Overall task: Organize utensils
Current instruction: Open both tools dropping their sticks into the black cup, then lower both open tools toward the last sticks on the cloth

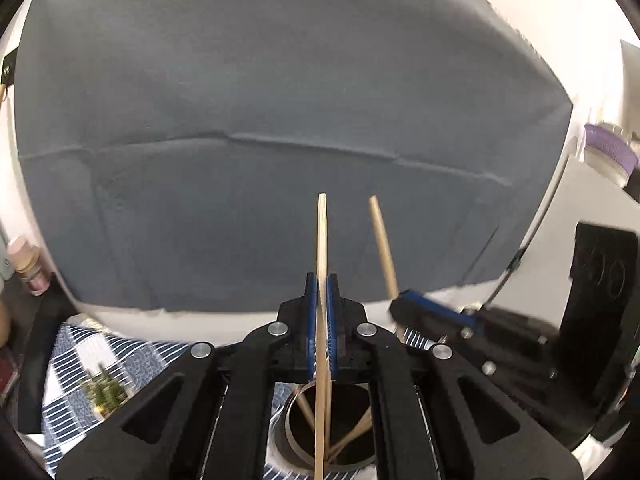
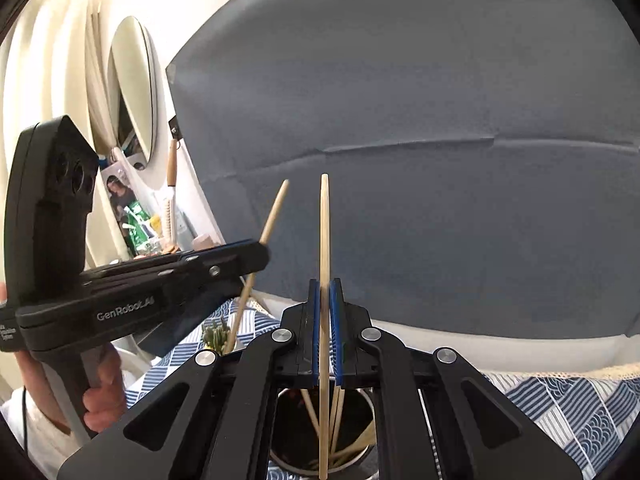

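The left tongs [image 1: 321,280] have blue pads pressed together on a long thin pale wooden chopstick [image 1: 322,232]. The stick stands almost straight up between the pads. Its top pokes out above them and its bottom end hangs down below them.

The right tongs [image 2: 324,284] do the same. Their blue pads pinch a second long pale wooden chopstick [image 2: 324,224], and it stands straight up too.

Right under both tongs sits a round dark cup with a pale rim [image 2: 288,460]. More wooden sticks [image 2: 310,408] lean inside it already. The low ends of both held sticks look like they reach down toward the cup's mouth, but I cannot tell if they touch the bottom.

The cup stands on a blue and white patterned cloth [image 2: 560,408]. A small green spiky plant [image 2: 216,334] sits on the cloth, off to the side of the left tongs. Behind it all is a big grey cushion [image 2: 440,120].

To do this step well, I think each stick should stay straight up and right over the cup. Go down slowly. Keep the two tongs from bumping, since they are near each other. Let go only when the low end is well inside the cup, or the stick may tip out onto the cloth.
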`<state>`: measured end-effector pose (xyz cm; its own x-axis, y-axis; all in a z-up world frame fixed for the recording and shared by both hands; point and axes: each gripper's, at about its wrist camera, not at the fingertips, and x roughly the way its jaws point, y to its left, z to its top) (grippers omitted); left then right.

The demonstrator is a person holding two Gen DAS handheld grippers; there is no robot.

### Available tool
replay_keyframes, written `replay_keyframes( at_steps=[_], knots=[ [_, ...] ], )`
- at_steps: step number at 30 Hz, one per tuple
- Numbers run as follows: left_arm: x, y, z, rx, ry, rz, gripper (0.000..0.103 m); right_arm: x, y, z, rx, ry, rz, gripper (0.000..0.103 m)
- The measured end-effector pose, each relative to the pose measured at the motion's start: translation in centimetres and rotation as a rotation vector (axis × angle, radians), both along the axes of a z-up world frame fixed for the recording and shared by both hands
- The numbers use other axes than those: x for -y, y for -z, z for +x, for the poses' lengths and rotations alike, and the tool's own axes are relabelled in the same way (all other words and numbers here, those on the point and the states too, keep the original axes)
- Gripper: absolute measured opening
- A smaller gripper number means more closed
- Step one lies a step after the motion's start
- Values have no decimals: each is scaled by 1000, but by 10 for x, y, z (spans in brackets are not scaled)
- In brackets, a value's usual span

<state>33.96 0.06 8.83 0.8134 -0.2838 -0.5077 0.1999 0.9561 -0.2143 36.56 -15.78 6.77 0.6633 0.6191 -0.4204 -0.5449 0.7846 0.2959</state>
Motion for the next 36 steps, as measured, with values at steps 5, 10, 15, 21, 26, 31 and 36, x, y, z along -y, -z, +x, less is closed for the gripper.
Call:
replay_keyframes(
  at_steps=[5,10,15,21,26,31,36],
  knots=[
    [2,13,6,33,3,-41,5,-1,13,16,-18,0,62,5],
    [-4,26,13,35,4,-63,5,-3,29,23,-39,-3,91,5],
    [-16,38,6,36,-12,-92,27,5,38,22,-61,40,90,14],
    [-38,44,-8,22,-89,-71,84,30,35,15,-57,174,70,84],
    [-50,51,-16,-33,-135,-21,97,44,34,10,-63,217,21,89],
    [-55,66,-24,-106,-155,13,97,50,41,7,-128,222,17,90],
    [-55,79,-32,-161,-152,20,97,46,48,-4,-167,229,-15,90]
  ],
)
